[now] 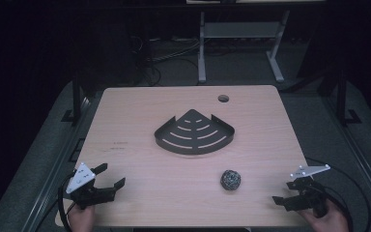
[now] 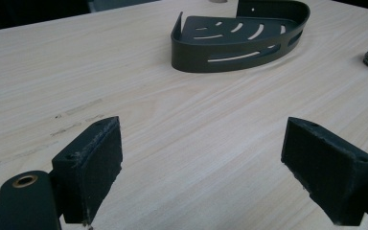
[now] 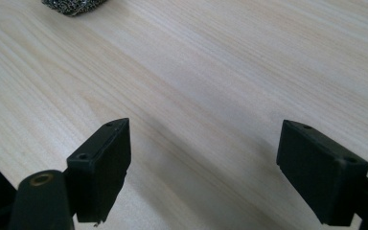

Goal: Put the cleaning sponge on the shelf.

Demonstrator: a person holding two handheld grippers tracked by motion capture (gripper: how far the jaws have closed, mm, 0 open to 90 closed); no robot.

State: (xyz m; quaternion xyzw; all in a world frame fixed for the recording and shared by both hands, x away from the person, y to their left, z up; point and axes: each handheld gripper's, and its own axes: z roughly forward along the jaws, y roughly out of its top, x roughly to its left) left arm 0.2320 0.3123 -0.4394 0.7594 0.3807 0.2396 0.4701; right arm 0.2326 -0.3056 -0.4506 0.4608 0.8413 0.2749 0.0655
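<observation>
The left gripper (image 1: pixel 110 177) and right gripper (image 1: pixel 286 192) sit at the tabletop's (image 1: pixel 140 169) near corners, jaws wide open, holding nothing; the steel-wool ball (image 1: pixel 230 179) lies nearer the right one

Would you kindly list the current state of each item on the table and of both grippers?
Corner shelf basket: flat on the table, nothing in it.
Steel wool ball: resting on the table in front of the basket, untouched.
Left gripper: open, nothing between the jaws, near the table's front left edge.
Right gripper: open, nothing between the jaws, near the front right edge.
</observation>
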